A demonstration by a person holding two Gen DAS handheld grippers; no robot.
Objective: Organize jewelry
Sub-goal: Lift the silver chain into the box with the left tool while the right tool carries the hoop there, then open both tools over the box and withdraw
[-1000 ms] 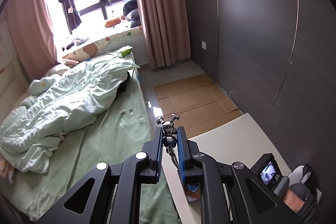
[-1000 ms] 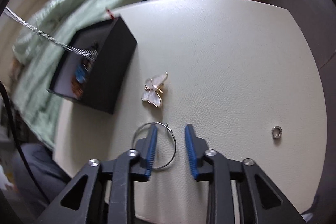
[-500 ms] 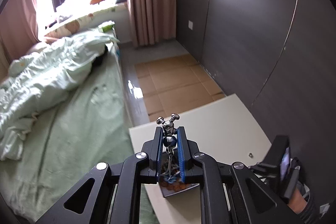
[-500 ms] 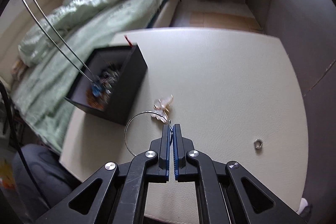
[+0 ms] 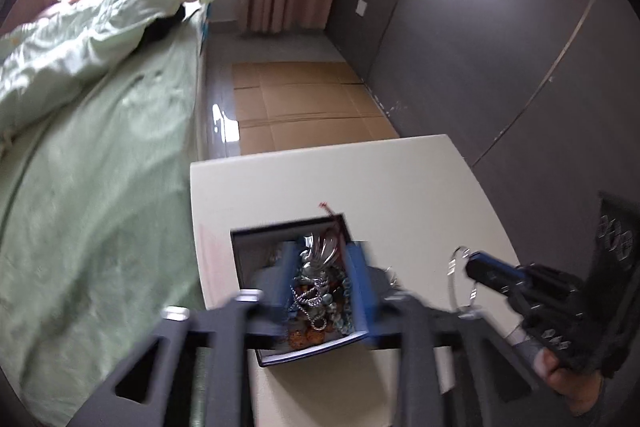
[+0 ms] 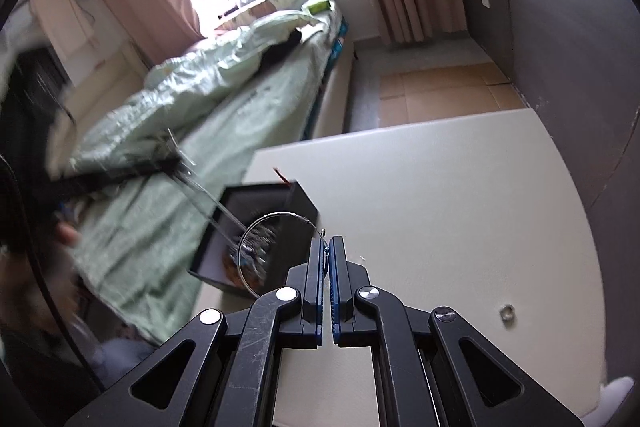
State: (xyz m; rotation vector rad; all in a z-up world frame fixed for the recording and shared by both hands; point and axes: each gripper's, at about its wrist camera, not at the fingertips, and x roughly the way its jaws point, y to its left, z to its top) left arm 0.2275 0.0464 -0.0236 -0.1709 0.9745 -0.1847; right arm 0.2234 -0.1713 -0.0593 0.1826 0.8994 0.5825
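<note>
My left gripper [image 5: 324, 269] hovers over the open black jewelry box [image 5: 244, 247] with its jaws opening. A silver pendant necklace [image 5: 320, 255] lies between the blue fingers [image 5: 357, 279] on the pile of jewelry, and the pads stand off it. My right gripper [image 6: 327, 247] is shut on a thin silver hoop [image 6: 256, 227], held above the cream table [image 6: 440, 187] beside the box [image 6: 300, 199]. In the left wrist view the right gripper [image 5: 474, 265] and the hoop [image 5: 452, 279] appear to the right of the box.
A small silver ring [image 6: 507, 313] lies on the table at the right. A bed with green bedding [image 5: 100, 147] runs along the table's left edge. A dark wall [image 5: 500, 47] stands on the right, and flattened cardboard [image 5: 300, 99] lies on the floor beyond.
My left gripper sank over the box and its jaws parted from the pendant necklace. My right gripper closed on the hoop and lifted it off the table.
</note>
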